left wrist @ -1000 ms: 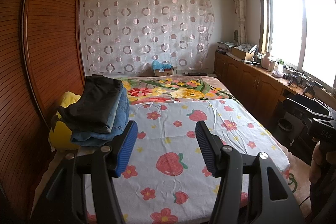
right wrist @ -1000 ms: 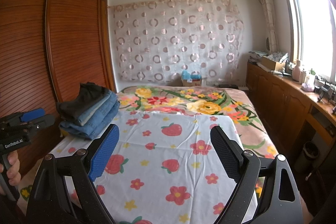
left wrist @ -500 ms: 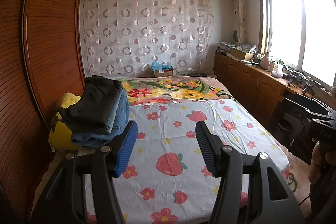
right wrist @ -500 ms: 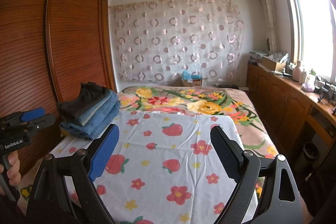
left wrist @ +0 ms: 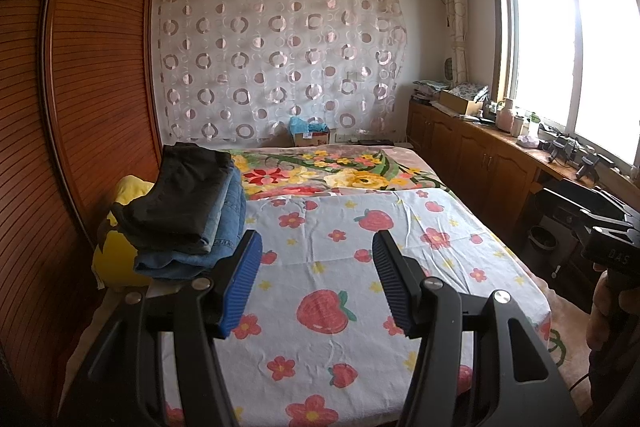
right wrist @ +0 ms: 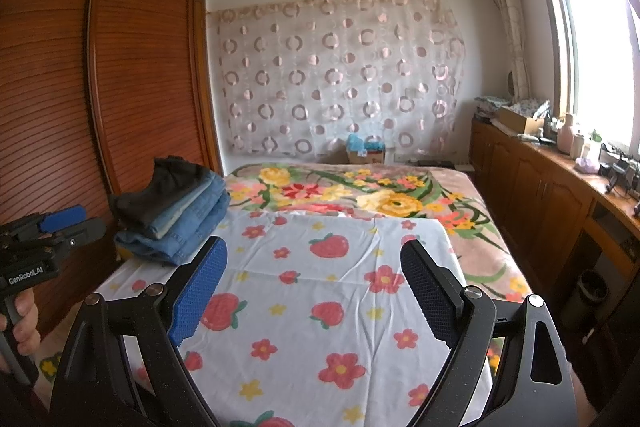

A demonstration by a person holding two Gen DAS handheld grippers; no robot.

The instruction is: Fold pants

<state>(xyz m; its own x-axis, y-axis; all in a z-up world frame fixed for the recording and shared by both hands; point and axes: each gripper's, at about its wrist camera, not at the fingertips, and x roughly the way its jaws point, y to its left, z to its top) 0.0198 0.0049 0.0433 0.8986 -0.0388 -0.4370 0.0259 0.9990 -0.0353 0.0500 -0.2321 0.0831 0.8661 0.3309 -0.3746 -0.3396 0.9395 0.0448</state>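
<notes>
A stack of folded pants (left wrist: 188,215), dark pair on top of blue jeans, rests at the bed's left edge on a yellow cushion (left wrist: 116,251); it also shows in the right wrist view (right wrist: 176,211). My left gripper (left wrist: 316,263) is open and empty, held above the strawberry sheet (left wrist: 340,267), just right of the stack. My right gripper (right wrist: 314,275) is open and empty above the same sheet (right wrist: 320,291). The left gripper body appears at the right wrist view's left edge (right wrist: 40,239); the right gripper body appears at the left wrist view's right edge (left wrist: 604,227).
A wooden wardrobe (left wrist: 92,107) stands along the left of the bed. A floral blanket (left wrist: 340,171) covers the far half. Low wooden cabinets (left wrist: 480,163) with clutter run under the window on the right. A cardboard box (left wrist: 310,137) sits beyond the bed.
</notes>
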